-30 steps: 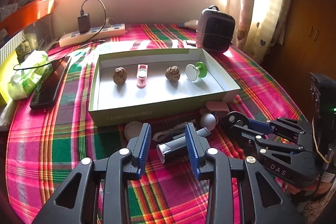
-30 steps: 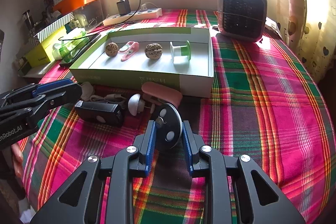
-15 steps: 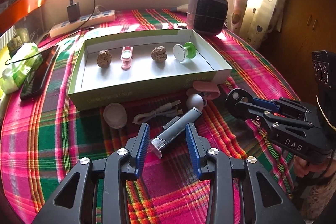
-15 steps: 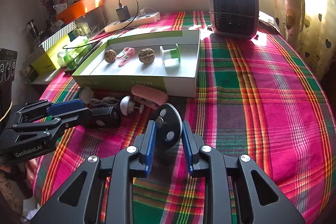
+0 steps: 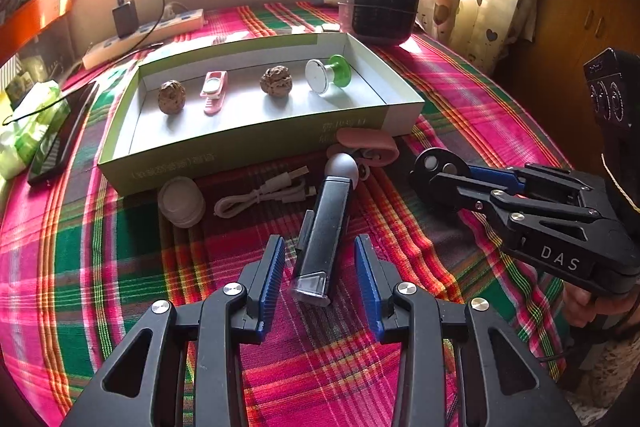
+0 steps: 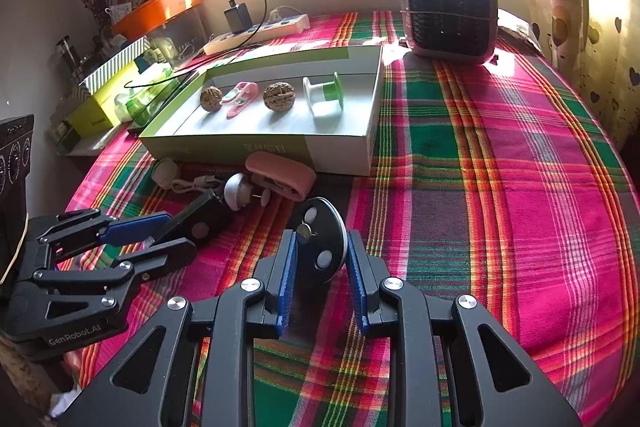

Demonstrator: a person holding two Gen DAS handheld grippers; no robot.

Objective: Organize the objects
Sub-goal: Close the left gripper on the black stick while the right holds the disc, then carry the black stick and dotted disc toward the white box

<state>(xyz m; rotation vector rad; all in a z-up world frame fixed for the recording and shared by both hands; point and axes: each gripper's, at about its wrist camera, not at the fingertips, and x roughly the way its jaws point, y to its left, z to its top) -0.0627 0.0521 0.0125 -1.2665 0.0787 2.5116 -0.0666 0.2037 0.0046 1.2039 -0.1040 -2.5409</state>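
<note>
Black and slim, the torch-like stick [image 5: 325, 231] lies on the plaid worktop [image 5: 472, 115] between the left gripper [image 5: 320, 267]'s spread fingers, untouched, its long axis running near to far with the clear end nearest. The right gripper [image 6: 322, 255] pinches a black disc [image 6: 320, 247] on edge. Only the right view shows the cluttered shelf [image 6: 120, 39] at far left; the left view shows a hand [image 5: 592, 305].
</note>
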